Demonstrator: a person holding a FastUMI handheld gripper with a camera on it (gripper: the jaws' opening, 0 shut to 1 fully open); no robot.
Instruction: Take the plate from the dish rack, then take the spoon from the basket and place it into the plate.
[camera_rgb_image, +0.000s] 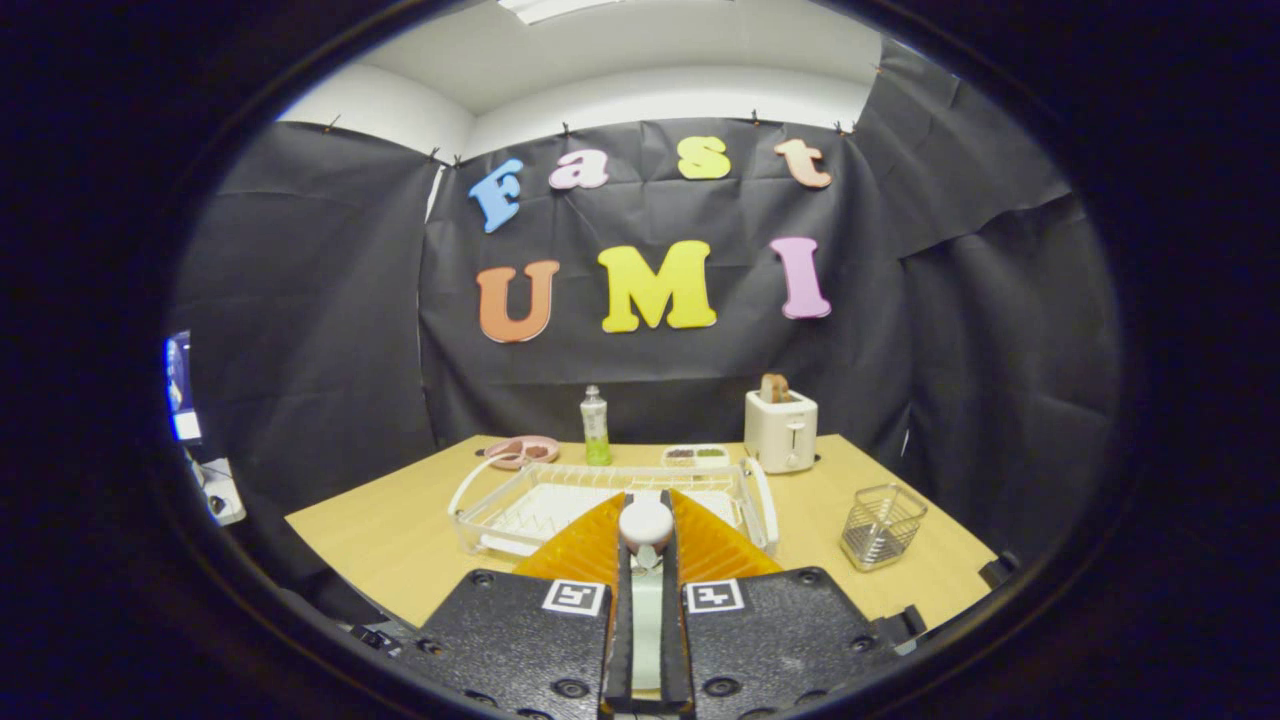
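The claw (646, 545) has its two fingers nearly together, pressing from both sides on a spoon (646, 530). The spoon's pale handle runs back down the narrow gap between the fingers, and its rounded bowl end stands up just past the tips.

Just beyond the tips sits the clear plastic dish rack (500, 510) on the wooden table (380, 530). Its slots look empty from here, so the plate seems to be out of it already. A pink plate (522, 450) lies flat on the table behind the rack's far left corner, near a small bottle (596, 428) with green liquid in it. Whether that is the plate the task means is a judgement, but it is the only plate-like thing in sight. The wire basket (882, 527) stands off to the right of the rack, well apart from the claw, and looks empty.

So the task reads as mostly done: plate out of the rack, spoon out of the basket and held. What is left is to carry the spoon over the rack to the plate and let it go there. A toaster (781, 428) and a small tray (696, 456) stand at the back, away from that path.
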